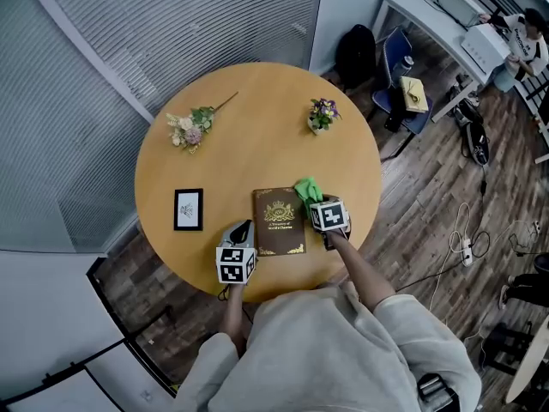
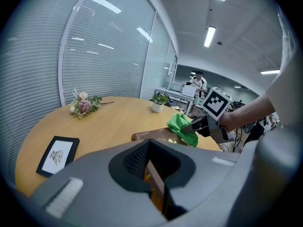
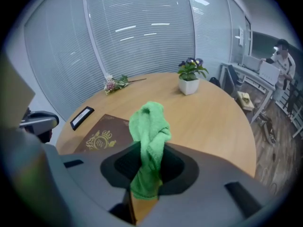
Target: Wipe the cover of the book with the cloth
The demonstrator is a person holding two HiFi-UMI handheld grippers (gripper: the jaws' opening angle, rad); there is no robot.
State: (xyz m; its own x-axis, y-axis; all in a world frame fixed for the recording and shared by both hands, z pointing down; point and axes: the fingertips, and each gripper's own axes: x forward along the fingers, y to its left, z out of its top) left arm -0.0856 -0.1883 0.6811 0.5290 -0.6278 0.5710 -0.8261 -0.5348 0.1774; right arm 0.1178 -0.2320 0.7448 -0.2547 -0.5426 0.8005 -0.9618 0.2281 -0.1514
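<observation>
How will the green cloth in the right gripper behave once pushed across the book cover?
Probably floppy: the cloth bunches and folds above the right gripper, whose jaws are shut on it. Its fuzzy weave should drag rather than slip on the book. Likely light: one pinch holds it up.

On the bench (image 1: pixel 257 136), book (image 1: pixel 278 222) at six o'clock, cloth (image 1: pixel 307 189) at its one o'clock corner; frame (image 1: pixel 189 209) at eight, flowers (image 1: pixel 190 128) at ten, plant (image 1: pixel 322 115) at one.
</observation>
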